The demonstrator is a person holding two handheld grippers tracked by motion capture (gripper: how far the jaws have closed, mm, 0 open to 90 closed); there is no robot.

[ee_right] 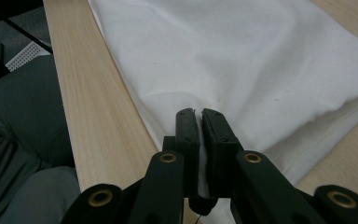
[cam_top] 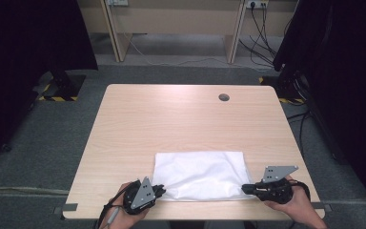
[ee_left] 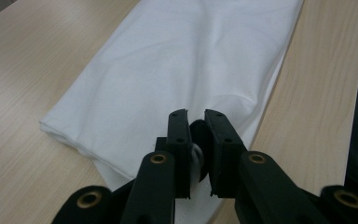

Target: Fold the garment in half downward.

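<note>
A folded white cloth point(cam_top: 200, 174) lies flat on the light wooden table point(cam_top: 171, 119), near its front edge. My left gripper point(cam_top: 161, 190) is at the cloth's near left corner and is shut on it; in the left gripper view the black jaws pinch a fold of the white cloth point(ee_left: 177, 70) at the left gripper point(ee_left: 196, 114). My right gripper point(cam_top: 246, 189) holds the near right corner. In the right gripper view the right gripper point(ee_right: 197, 112) has its jaws pressed together on the edge of the cloth point(ee_right: 242, 60). A hand holds each gripper from below.
A round cable hole point(cam_top: 224, 97) sits at the table's far right. Dark curtains and stand feet point(cam_top: 62, 88) flank the table. Cables point(cam_top: 262, 33) hang by a wooden desk frame behind it. The person's grey trouser leg point(ee_right: 23, 154) shows below the table edge.
</note>
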